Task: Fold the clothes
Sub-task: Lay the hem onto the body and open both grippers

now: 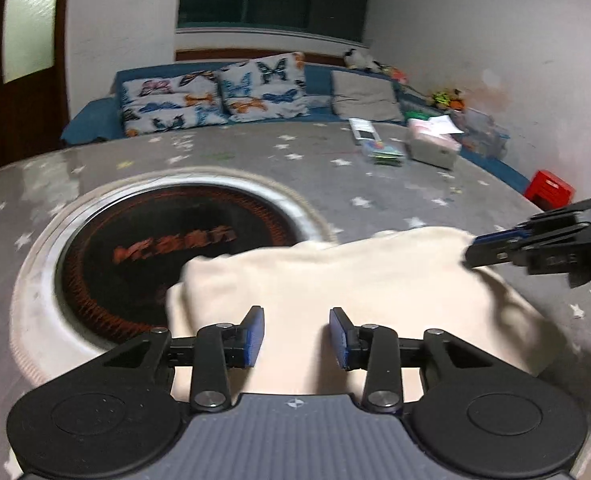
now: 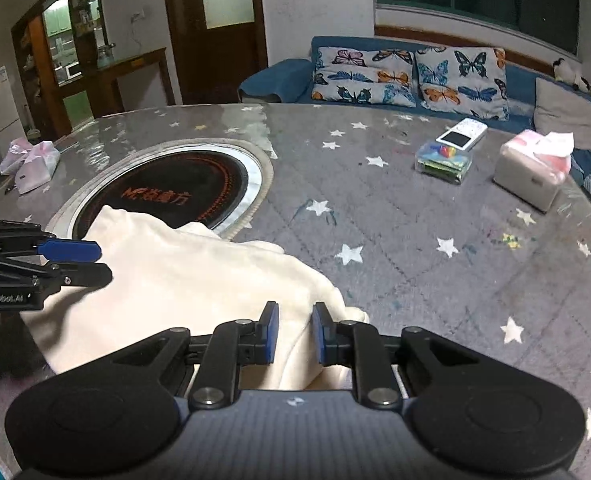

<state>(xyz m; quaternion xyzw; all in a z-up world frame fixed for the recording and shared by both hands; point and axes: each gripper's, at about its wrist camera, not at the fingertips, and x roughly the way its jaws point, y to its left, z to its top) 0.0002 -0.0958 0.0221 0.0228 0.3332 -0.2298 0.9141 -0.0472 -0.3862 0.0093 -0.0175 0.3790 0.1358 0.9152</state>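
Observation:
A cream garment [image 1: 335, 288] lies bunched on the grey star-patterned table [image 1: 255, 160], partly over the round cooktop [image 1: 167, 240]. My left gripper [image 1: 296, 336] is open just above the garment's near edge, with nothing between its pads. My right gripper [image 2: 294, 332] is open, with a fold of the garment [image 2: 199, 276] lying between its blue pads. In the left wrist view the right gripper [image 1: 475, 246] reaches in over the garment's right end. In the right wrist view the left gripper [image 2: 99, 262] hovers over the garment's left side.
On the table's far right stand a tissue box [image 2: 533, 170], a clear box of coloured items [image 2: 443, 160] and a white remote [image 2: 461, 134]. A pink plastic bag [image 2: 31, 162] lies at the far left. A blue sofa with butterfly cushions [image 2: 411, 72] is behind.

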